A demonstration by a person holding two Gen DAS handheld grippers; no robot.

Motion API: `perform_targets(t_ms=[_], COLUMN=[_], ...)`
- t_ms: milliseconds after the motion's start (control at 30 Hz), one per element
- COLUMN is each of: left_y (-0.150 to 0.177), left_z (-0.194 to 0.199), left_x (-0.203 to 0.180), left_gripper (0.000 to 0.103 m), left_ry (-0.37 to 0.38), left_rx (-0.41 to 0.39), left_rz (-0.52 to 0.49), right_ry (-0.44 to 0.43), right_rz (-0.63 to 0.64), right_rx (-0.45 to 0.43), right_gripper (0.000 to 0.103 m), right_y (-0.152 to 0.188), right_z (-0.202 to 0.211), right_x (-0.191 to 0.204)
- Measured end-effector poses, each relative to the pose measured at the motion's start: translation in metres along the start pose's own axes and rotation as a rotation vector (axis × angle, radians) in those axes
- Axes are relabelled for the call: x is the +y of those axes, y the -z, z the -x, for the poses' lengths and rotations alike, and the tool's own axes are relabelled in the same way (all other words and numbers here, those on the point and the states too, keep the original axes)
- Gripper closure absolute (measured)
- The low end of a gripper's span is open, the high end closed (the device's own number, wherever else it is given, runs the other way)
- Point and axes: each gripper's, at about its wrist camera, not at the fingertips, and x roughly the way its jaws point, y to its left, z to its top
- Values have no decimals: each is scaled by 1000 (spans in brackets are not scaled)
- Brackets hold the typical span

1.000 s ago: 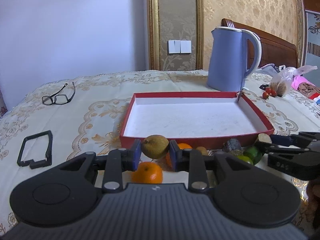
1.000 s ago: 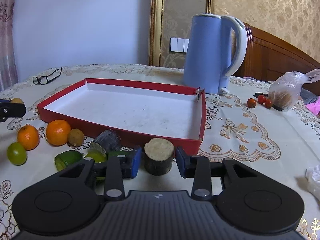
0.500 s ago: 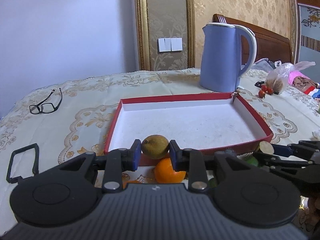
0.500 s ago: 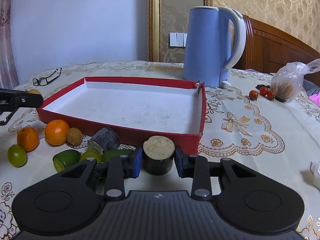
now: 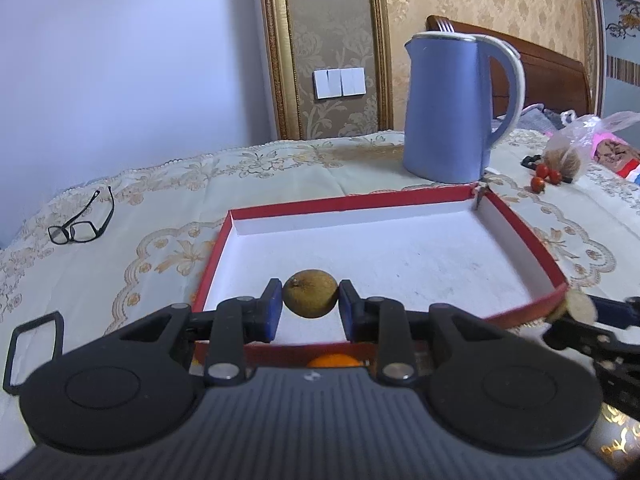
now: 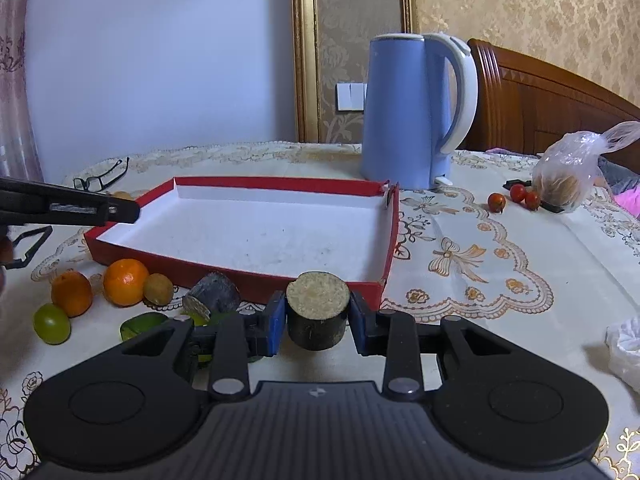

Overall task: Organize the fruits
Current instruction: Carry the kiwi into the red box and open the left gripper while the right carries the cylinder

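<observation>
My left claw [image 5: 311, 312] is clenched on a brown kiwi-like fruit [image 5: 311, 293], one blue pad on each flank. The fruit hangs centre frame in the left wrist view, over the near left part of the red tray [image 5: 520, 222], above its white floor and not touching it. I grip across the fruit's narrower width so the pads seat on its flanks. Its long axis seems to run roughly across the frame, pad to pad, though the shape is close to round; the small stem mark sits on its upper left shoulder.

My right claw [image 6: 318, 324] is clenched on a dark cut cylinder with a pale fibrous end, probably a sugarcane piece [image 6: 317, 310]. Its jaws have just been closing, with the piece between them. It sits lower centre in the right wrist view, in front of the tray's near wall [image 6: 256, 280], outside the tray. Its long axis runs up and down, tilted slightly toward the camera, cut face up. Holding it by the curved sides keeps that face level for setting down.

Fruit not yet sorted lies on the bench at lower left of the right wrist view: two oranges [image 6: 126, 282], a second brown fruit [image 6: 158, 289], a green grape [image 6: 51, 323], green pieces and another cane piece [image 6: 212, 295].

Judgement: the tray is empty, so the task is at its start; both loads look ready for lowering and release.
</observation>
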Motion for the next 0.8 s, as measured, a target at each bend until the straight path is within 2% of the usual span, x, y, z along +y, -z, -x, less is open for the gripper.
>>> perform_targets(t_ms=[400, 800], left_y=[-30, -35], left_z=[-54, -93], left_x=[-9, -18], left_gripper=[76, 73], left_ry=[-59, -84], left_rx=[41, 96], left_rz=[-53, -87], right_ry=[0, -2], right_rz=[3, 8], right_rx=[-30, -45], right_gripper=[70, 70], right_y=[-3, -2], right_z=[11, 19], right_x=[2, 3])
